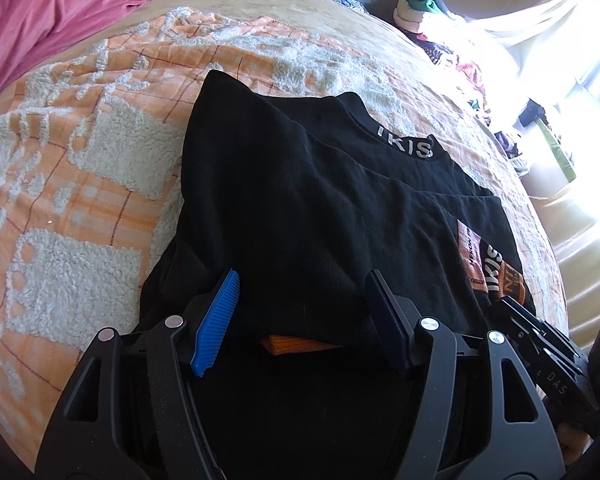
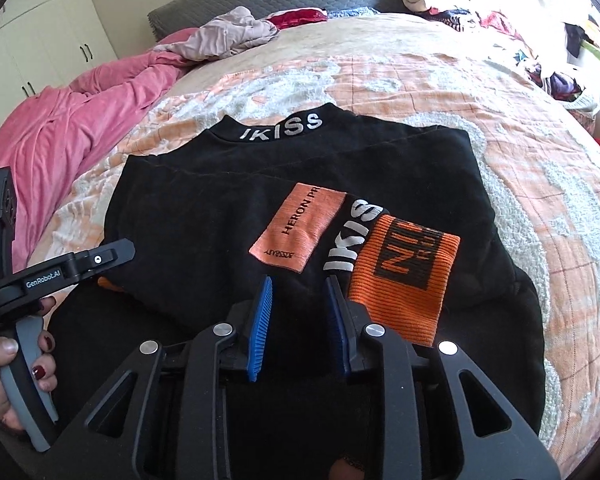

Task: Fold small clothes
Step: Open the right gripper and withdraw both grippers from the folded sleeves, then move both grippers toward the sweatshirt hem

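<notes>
A black sweatshirt [image 2: 228,216] with white "IKISS" on its collar lies partly folded on the bed, sleeves laid over the body; it also shows in the left wrist view [image 1: 300,208]. An orange patch [image 2: 300,232] and an orange ribbed cuff [image 2: 404,276] lie on top. My left gripper [image 1: 304,308] is open, its blue pads wide apart above the near hem, holding nothing. My right gripper [image 2: 300,312] is open with a narrower gap, over the near edge beside the cuff, nothing between its pads. The left tool [image 2: 60,272] shows at the left of the right wrist view.
The orange and white plaid blanket [image 2: 520,184] covers the bed. A pink quilt [image 2: 80,128] lies bunched at the left. Loose clothes [image 2: 236,36] sit by the grey headboard, and a clothes pile [image 2: 500,8] at the far right. White wardrobes [image 2: 32,32] stand behind.
</notes>
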`<state>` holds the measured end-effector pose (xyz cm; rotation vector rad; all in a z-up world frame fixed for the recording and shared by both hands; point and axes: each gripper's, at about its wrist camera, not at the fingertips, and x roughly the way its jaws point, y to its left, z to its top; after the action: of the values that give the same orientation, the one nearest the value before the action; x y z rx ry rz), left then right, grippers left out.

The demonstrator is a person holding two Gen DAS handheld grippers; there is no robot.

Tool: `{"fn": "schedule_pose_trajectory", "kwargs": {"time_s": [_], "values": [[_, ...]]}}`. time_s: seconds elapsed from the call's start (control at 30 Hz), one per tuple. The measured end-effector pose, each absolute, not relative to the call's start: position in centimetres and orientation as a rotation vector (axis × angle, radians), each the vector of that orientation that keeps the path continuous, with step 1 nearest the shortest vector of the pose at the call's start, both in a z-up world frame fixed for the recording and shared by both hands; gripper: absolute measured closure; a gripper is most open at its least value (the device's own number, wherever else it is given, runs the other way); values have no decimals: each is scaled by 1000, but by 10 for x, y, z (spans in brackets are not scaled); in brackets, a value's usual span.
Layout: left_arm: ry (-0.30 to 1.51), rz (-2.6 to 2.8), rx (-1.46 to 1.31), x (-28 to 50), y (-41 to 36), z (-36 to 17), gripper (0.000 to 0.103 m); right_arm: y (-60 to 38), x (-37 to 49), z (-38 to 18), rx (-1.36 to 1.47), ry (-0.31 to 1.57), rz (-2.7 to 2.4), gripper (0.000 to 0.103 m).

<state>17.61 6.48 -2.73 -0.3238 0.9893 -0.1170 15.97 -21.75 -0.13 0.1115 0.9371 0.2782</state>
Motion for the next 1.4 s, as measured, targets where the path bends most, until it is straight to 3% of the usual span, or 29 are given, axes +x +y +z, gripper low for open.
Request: {"fn": "schedule_pose_trajectory", "kwargs": {"time_s": [0.17, 0.33, 0.53, 0.67, 0.7, 0.77, 0.87, 0.97, 1.1, 1.27, 1.4], "values": [[984, -113, -324, 171, 65, -25, 45, -220, 155, 6, 104, 919, 264, 64], [978, -109, -316, 167, 64, -22, 45, -226, 151, 14, 107, 898, 247, 63], [962, -108, -317, 160, 64, -14, 45, -231, 145, 22, 129, 880, 249, 47], [946, -106, -312, 154, 65, -6, 42, -233, 139, 31, 154, 859, 258, 46], [942, -105, -311, 153, 65, -5, 42, -232, 138, 33, 152, 853, 259, 42], [935, -102, -311, 151, 66, -2, 40, -233, 134, 39, 156, 835, 265, 23], [923, -97, -308, 148, 68, 4, 39, -232, 129, 47, 161, 807, 273, 17], [908, -91, -307, 144, 69, 10, 28, -231, 125, 53, 154, 789, 275, 14], [888, -83, -300, 138, 70, 17, 26, -230, 121, 58, 153, 780, 275, 13], [851, -73, -286, 130, 72, 27, 10, -229, 117, 62, 154, 771, 279, 11], [838, -75, -281, 126, 72, 32, 10, -230, 114, 65, 154, 762, 276, 11]]}}
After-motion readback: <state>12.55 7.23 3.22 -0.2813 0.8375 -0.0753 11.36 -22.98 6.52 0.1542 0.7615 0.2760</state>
